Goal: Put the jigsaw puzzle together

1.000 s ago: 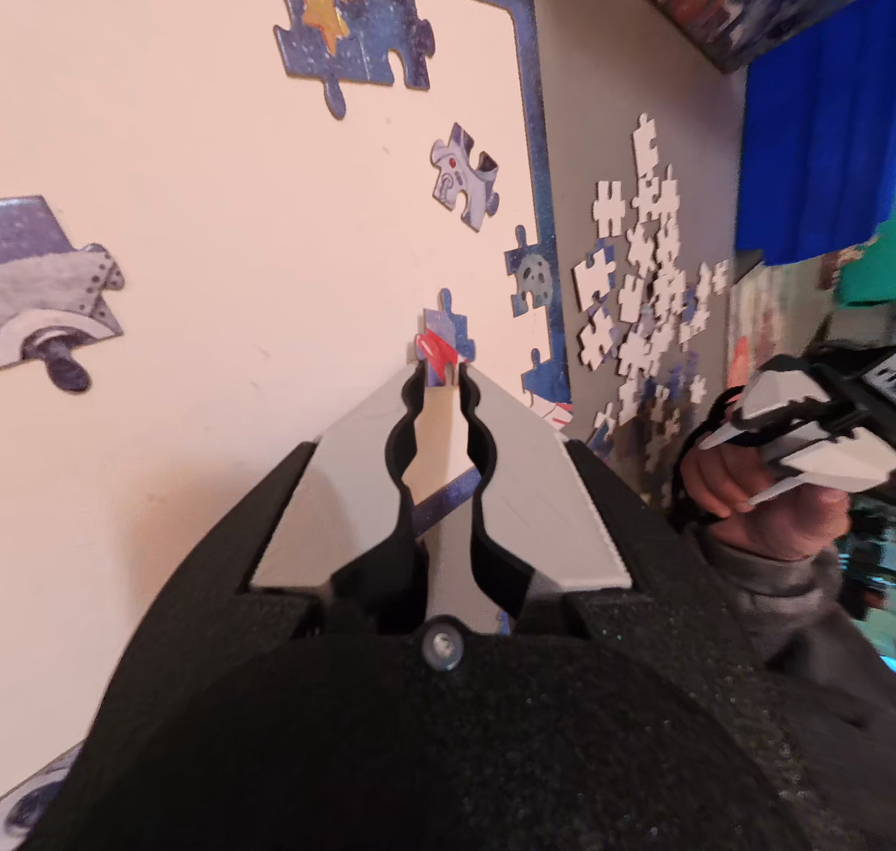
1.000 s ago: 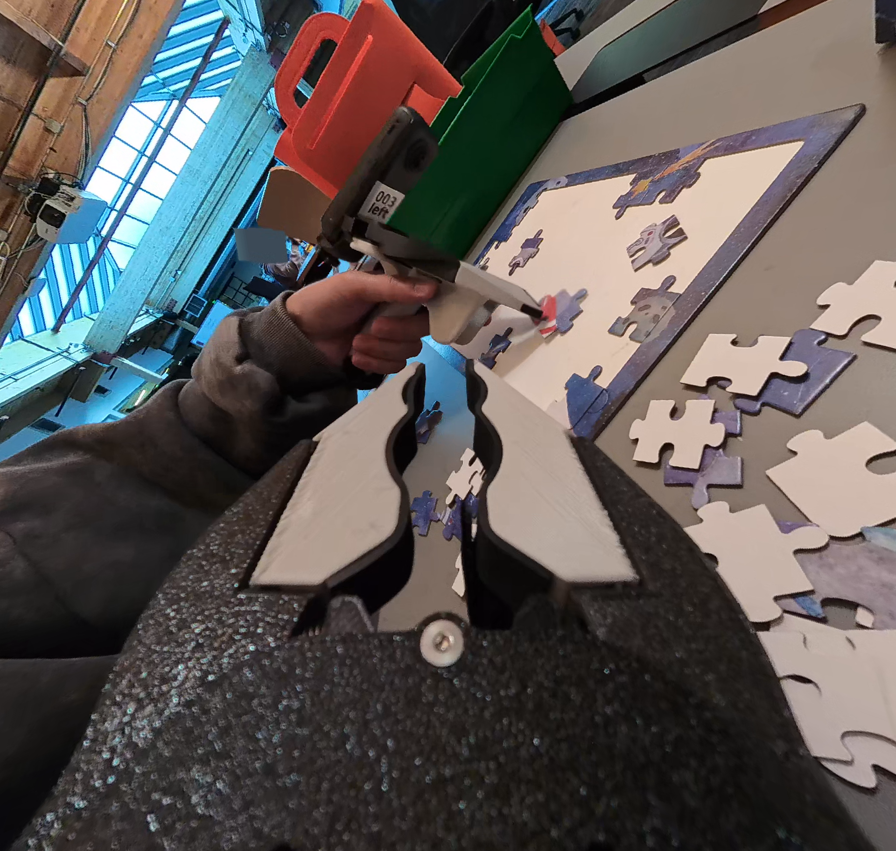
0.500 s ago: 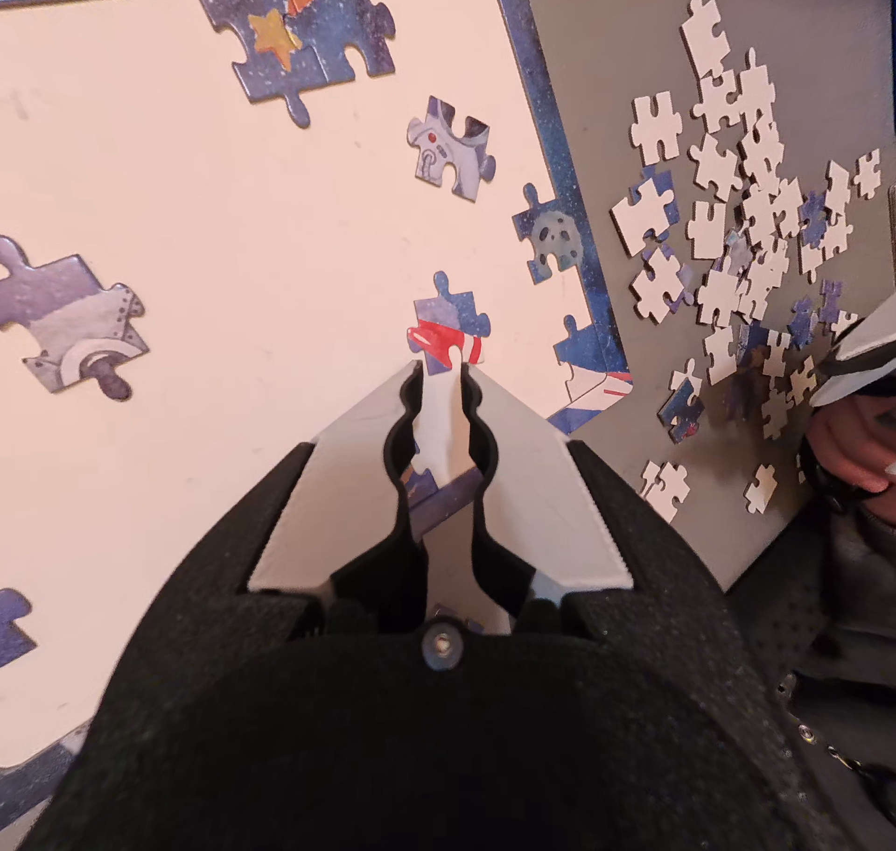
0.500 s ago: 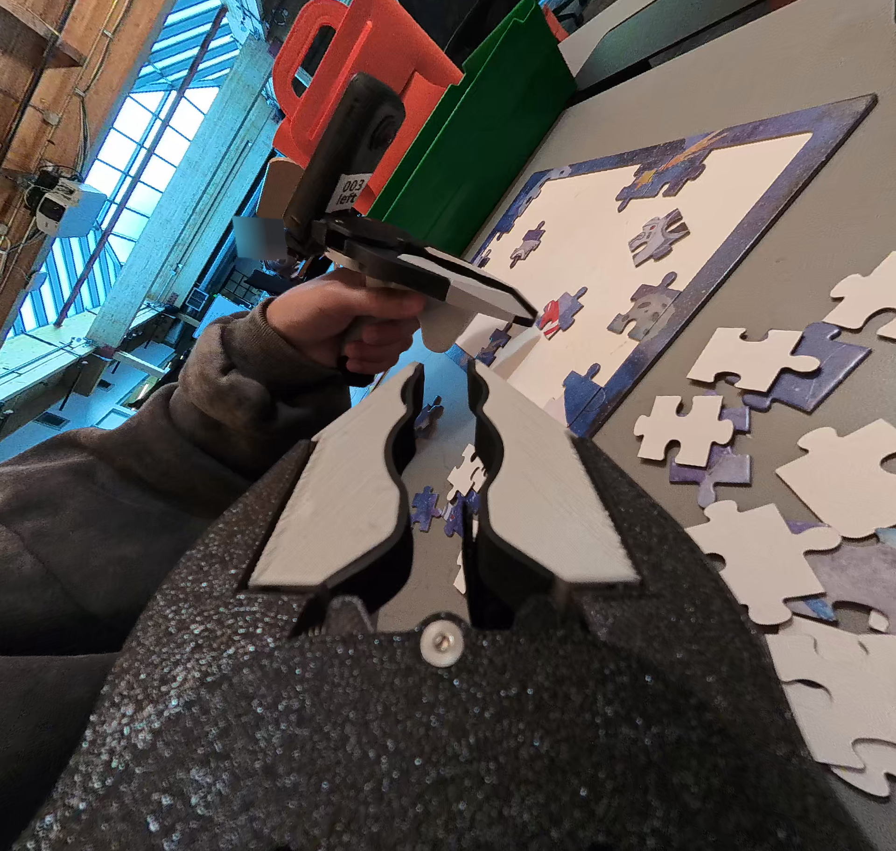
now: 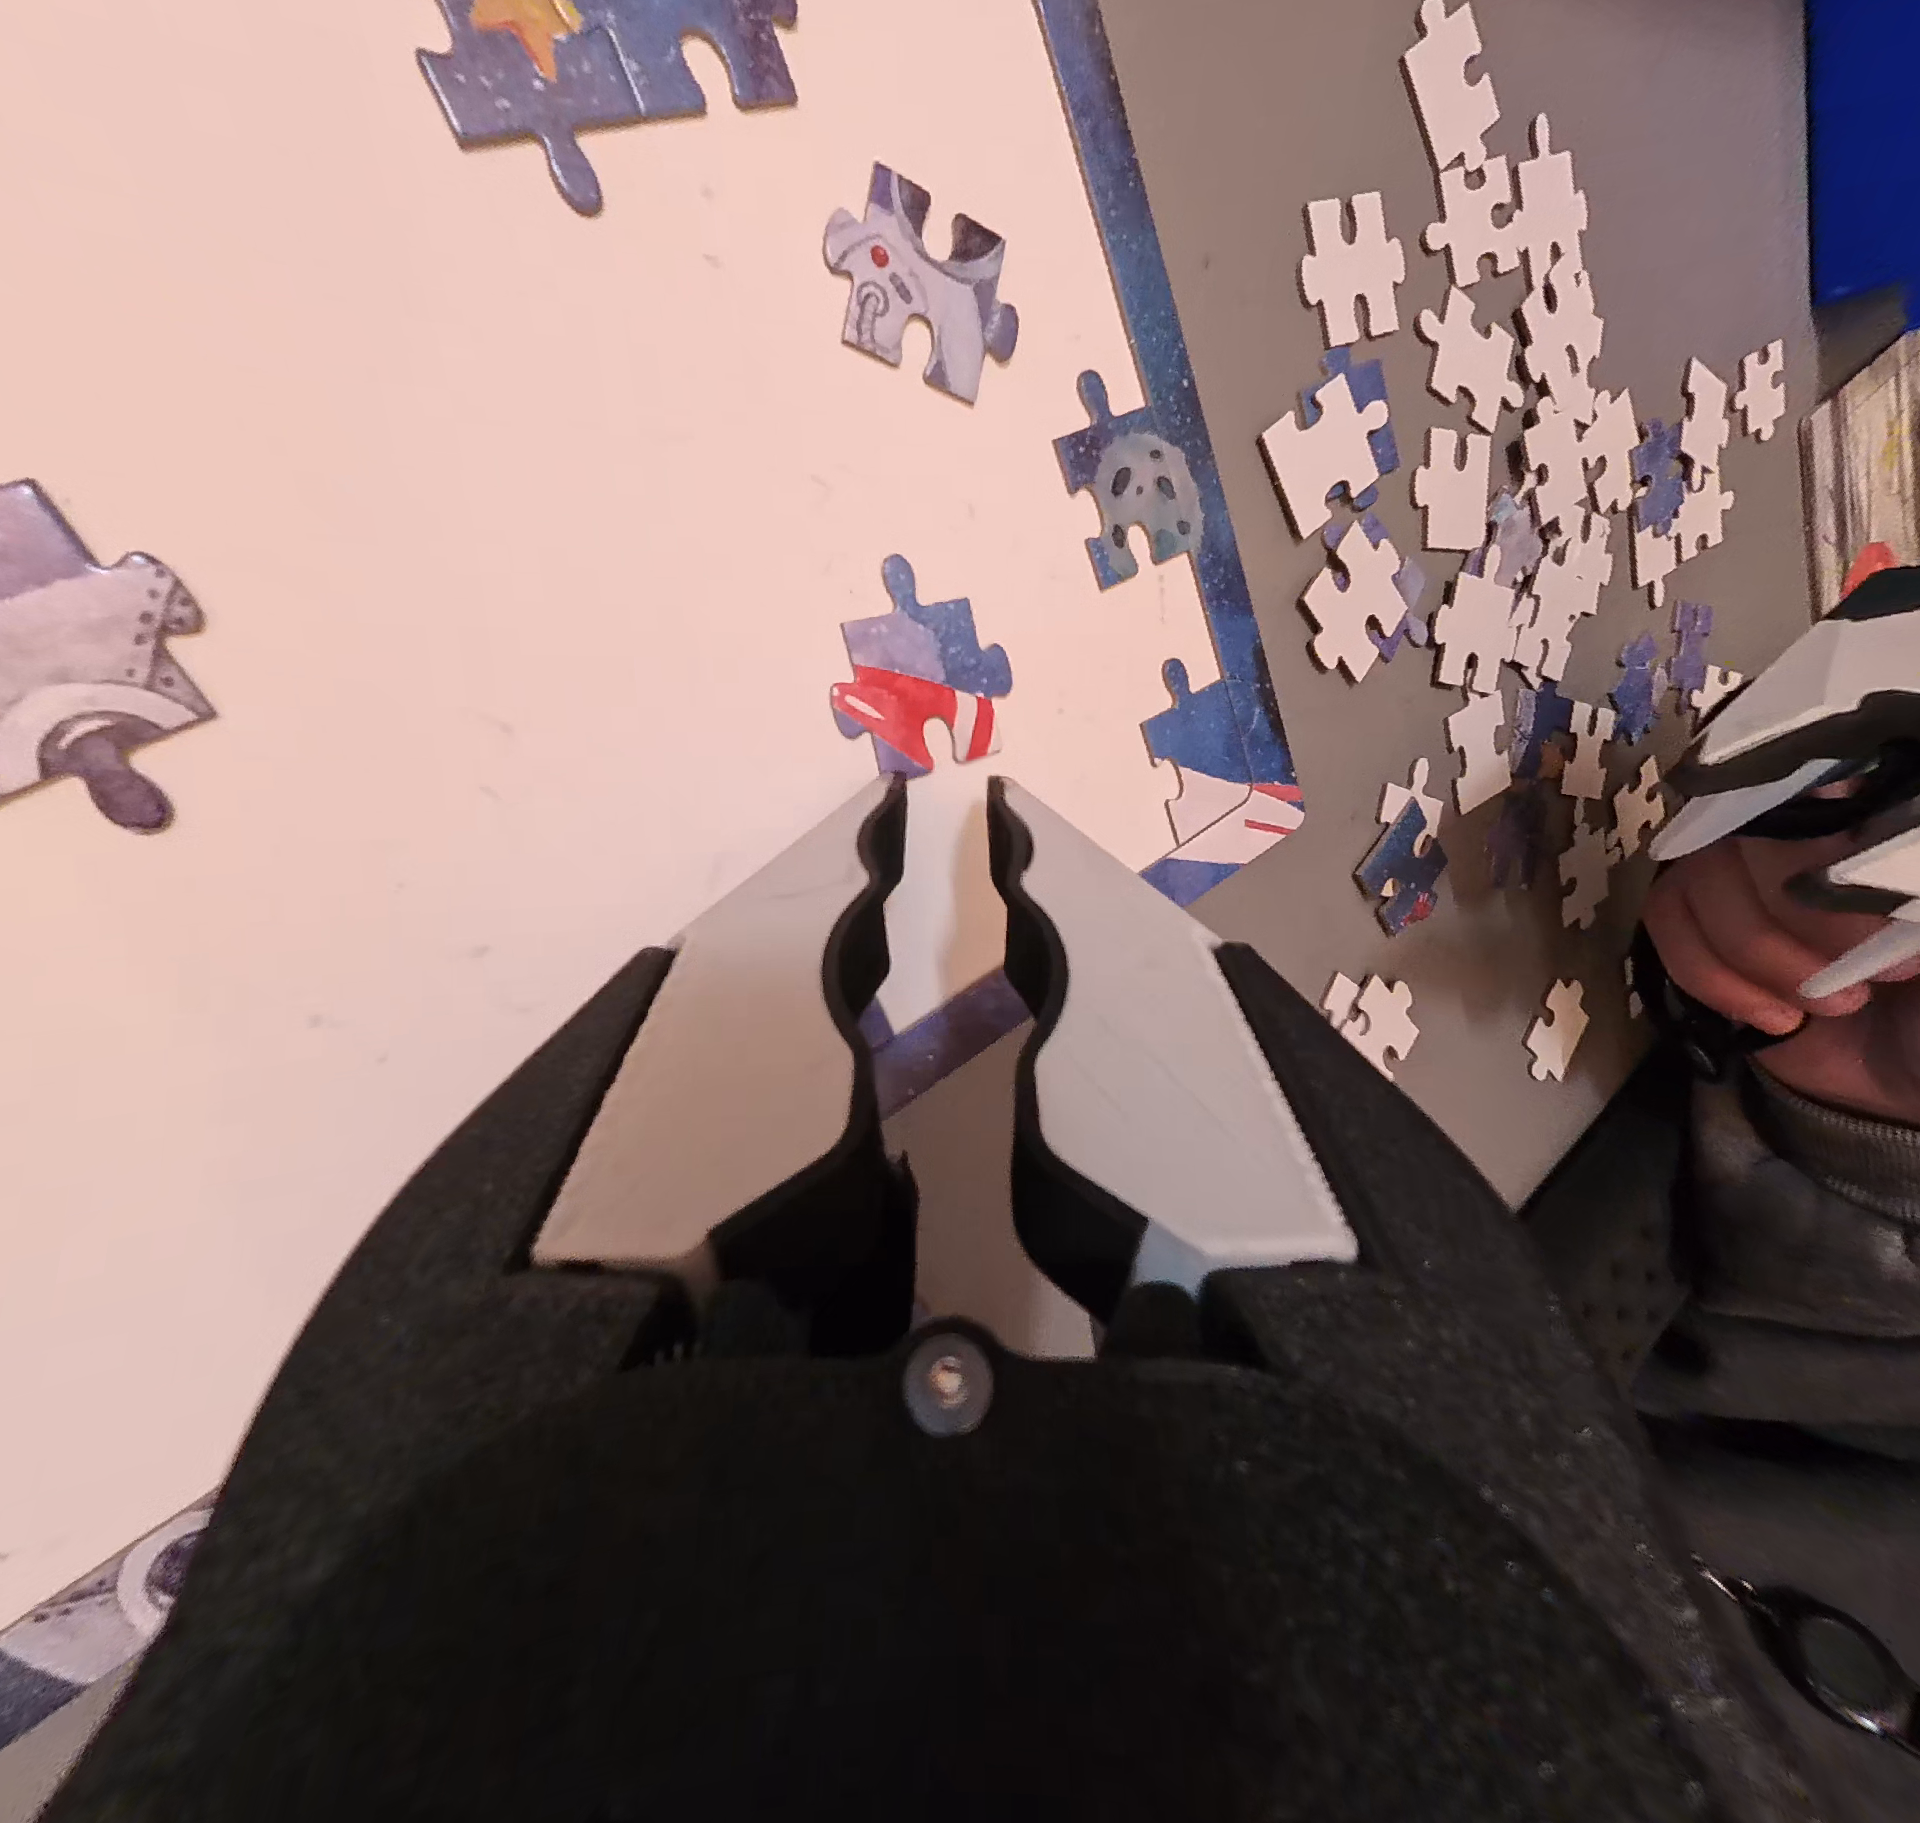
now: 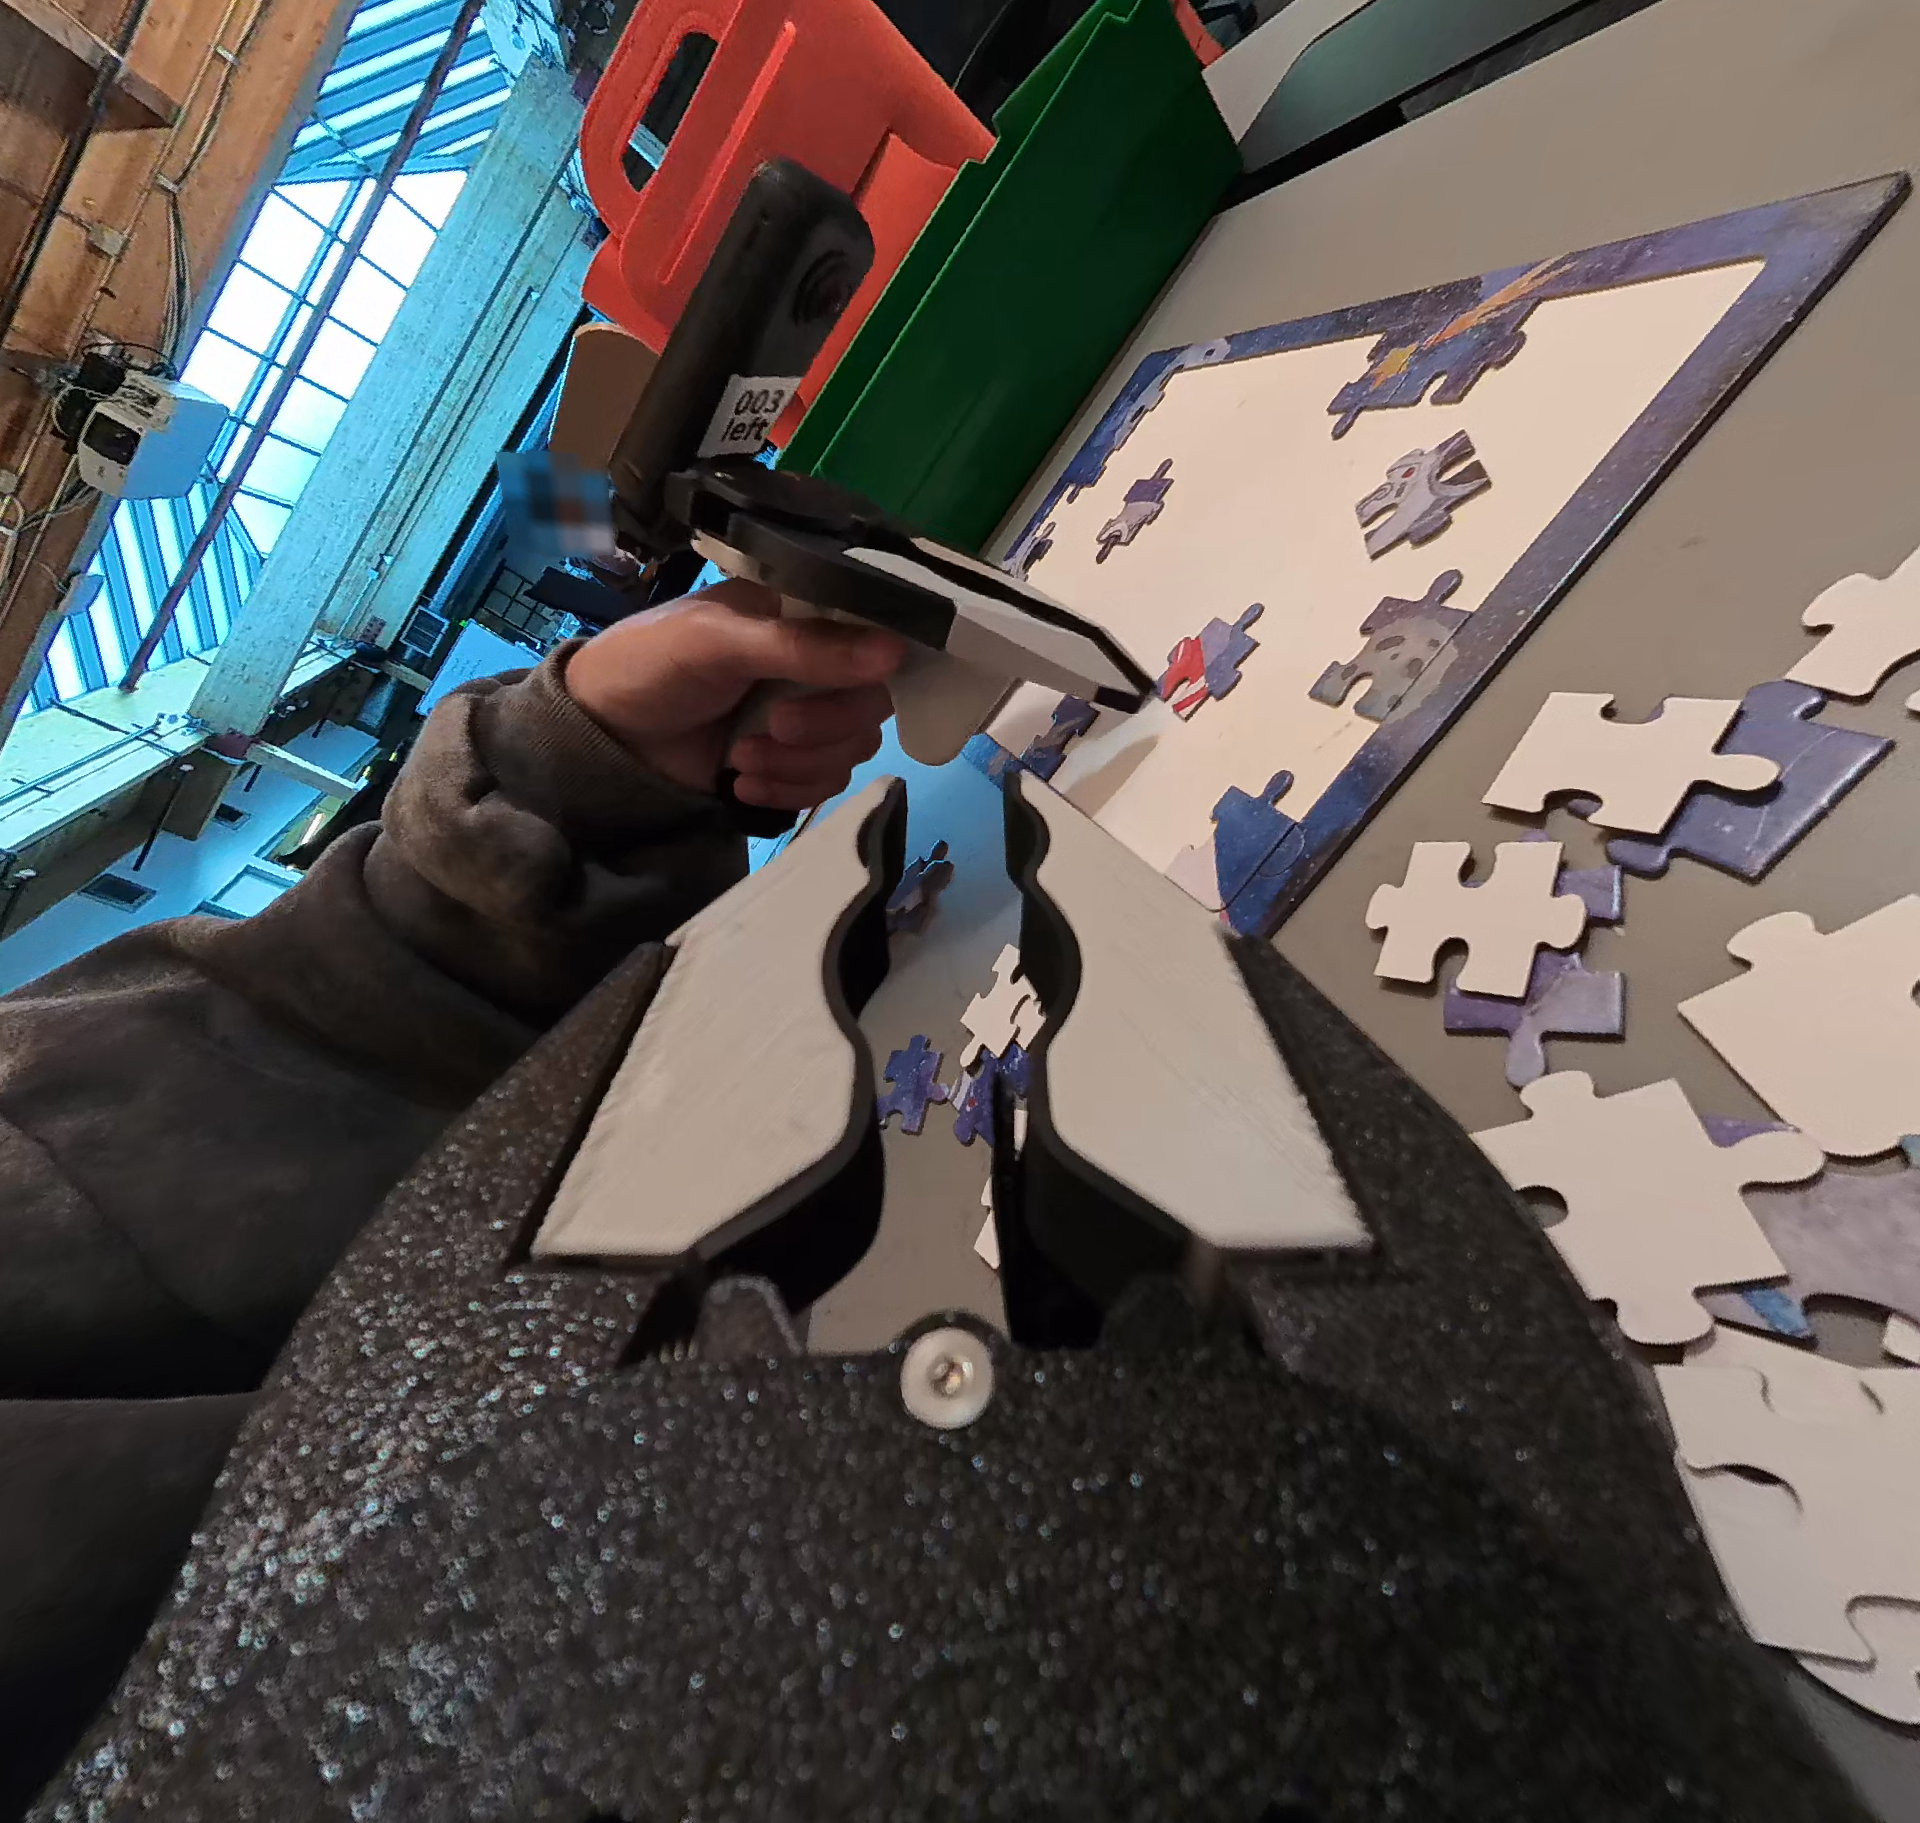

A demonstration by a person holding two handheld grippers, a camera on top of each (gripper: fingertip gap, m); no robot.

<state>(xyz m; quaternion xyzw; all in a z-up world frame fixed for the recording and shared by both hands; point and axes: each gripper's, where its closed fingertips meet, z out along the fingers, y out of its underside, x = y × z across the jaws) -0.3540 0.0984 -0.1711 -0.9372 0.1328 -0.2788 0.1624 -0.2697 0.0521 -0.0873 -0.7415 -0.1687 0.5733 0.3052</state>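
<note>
The puzzle board [image 5: 1132, 246] has a blue frame and a cream bed, and it also shows in the right wrist view [image 6: 1558, 547]. A red-and-blue piece [image 5: 920, 693] lies flat on the bed just beyond my left gripper [image 5: 945, 784], which is slightly open and holds nothing. The right wrist view shows the left gripper [image 6: 1132, 693] low beside that piece [image 6: 1195, 677]. My right gripper [image 6: 954, 786] is open and empty, above the grey table near the loose pieces [image 6: 1621, 765]. It shows at the right edge of the left wrist view [image 5: 1766, 807].
On the bed lie a star cluster [image 5: 603, 38], a grey robot piece [image 5: 920, 298], an asteroid piece [image 5: 1138, 495] at the frame and a riveted grey piece [image 5: 83, 630]. A pile of loose pieces [image 5: 1507, 485] lies right of the board. A green bin [image 6: 1018, 267] and an orange holder [image 6: 727, 142] stand behind. One gripper's finger ends stand about 12 cm off the other's.
My left gripper held the red-and-blue piece at its tips a second ago; the piece now lies flat on the bed, free of the fingers. The right gripper has barely moved.
</note>
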